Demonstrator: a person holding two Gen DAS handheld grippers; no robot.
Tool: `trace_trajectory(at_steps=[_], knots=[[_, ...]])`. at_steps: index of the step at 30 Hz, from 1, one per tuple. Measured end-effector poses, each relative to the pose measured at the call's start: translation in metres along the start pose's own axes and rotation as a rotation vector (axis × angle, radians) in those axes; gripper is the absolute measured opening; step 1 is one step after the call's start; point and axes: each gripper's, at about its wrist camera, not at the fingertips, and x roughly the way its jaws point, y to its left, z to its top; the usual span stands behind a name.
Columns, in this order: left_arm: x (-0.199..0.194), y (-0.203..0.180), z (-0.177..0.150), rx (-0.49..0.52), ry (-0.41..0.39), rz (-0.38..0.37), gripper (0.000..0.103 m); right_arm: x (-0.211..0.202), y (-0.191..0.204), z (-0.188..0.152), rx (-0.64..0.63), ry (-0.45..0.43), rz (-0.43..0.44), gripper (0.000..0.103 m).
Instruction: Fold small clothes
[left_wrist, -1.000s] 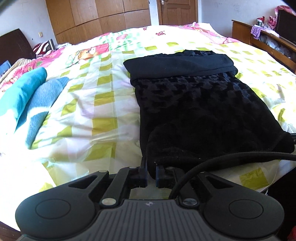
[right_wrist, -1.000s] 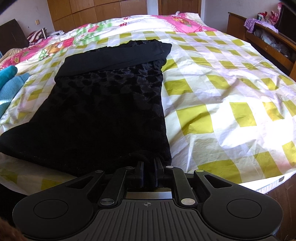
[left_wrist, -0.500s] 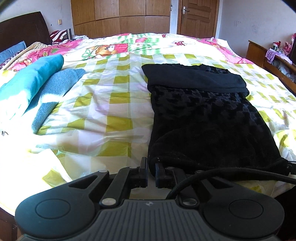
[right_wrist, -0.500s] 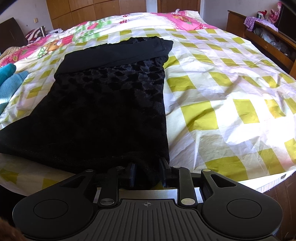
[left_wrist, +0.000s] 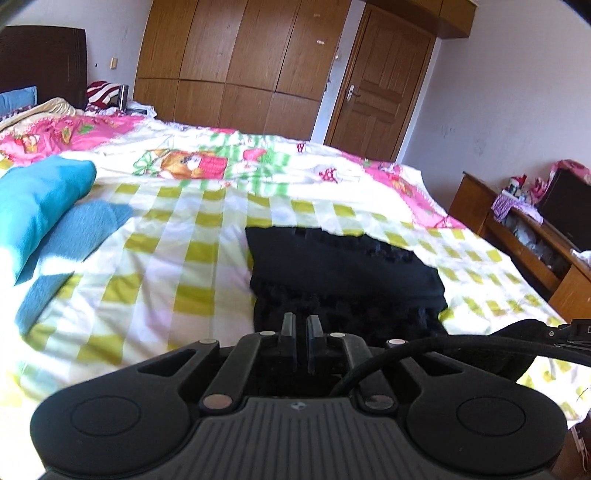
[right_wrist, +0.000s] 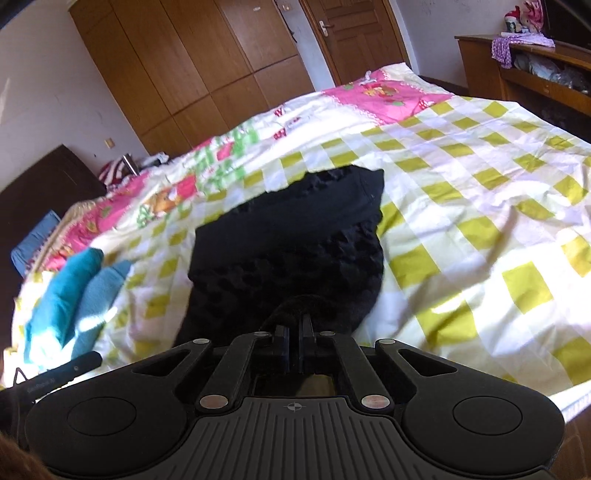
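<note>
Sunlit bedroom, checked bedspread (left_wrist: 177, 258), black garment (left_wrist: 343, 266) mid-fold.

Left tongs (left_wrist: 301, 326) and right tongs (right_wrist: 294, 326) both pinched shut on the near hem of the black garment, one corner each, lifted off the bed; far end, with its smooth band, flat on the spread. Judged early: first fold begun, hem not yet laid over, further folds left. Left view alone shows a cable (left_wrist: 443, 343); right view alone shows the garment's right edge against the bare spread.
</note>
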Motion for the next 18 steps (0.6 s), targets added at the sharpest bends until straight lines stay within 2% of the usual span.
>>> trace_trajectory(at_steps=[2,4,7,9,12,13,15,18], knots=[[0.009,0.000,0.016,-0.005,0.007,-0.043,0.023,0.014,0.002,0.029,0.018,-0.037,0.040,0.003],[0.006,0.003,0.016,-0.014,0.031,-0.104,0.024,0.026,0.003,0.054,0.047,-0.062,0.078,0.003],[0.002,0.009,-0.004,0.000,0.096,-0.088,0.033,0.038,0.004,0.076,0.066,-0.092,0.127,0.003],[0.001,0.008,-0.027,0.029,0.151,-0.065,0.034,0.048,0.005,0.081,0.057,-0.092,0.137,0.003],[-0.007,0.003,-0.050,0.059,0.202,-0.095,0.035,0.063,0.005,0.081,0.051,-0.058,0.144,0.003],[-0.011,0.000,-0.055,0.082,0.206,-0.110,0.038,0.066,0.005,0.080,0.052,-0.051,0.144,0.003],[-0.018,-0.009,-0.063,0.153,0.226,-0.126,0.053,0.067,0.005,0.078,0.055,-0.047,0.143,0.003],[-0.018,-0.022,-0.077,0.324,0.261,-0.132,0.057,0.061,0.005,0.076,0.051,-0.053,0.133,0.003]])
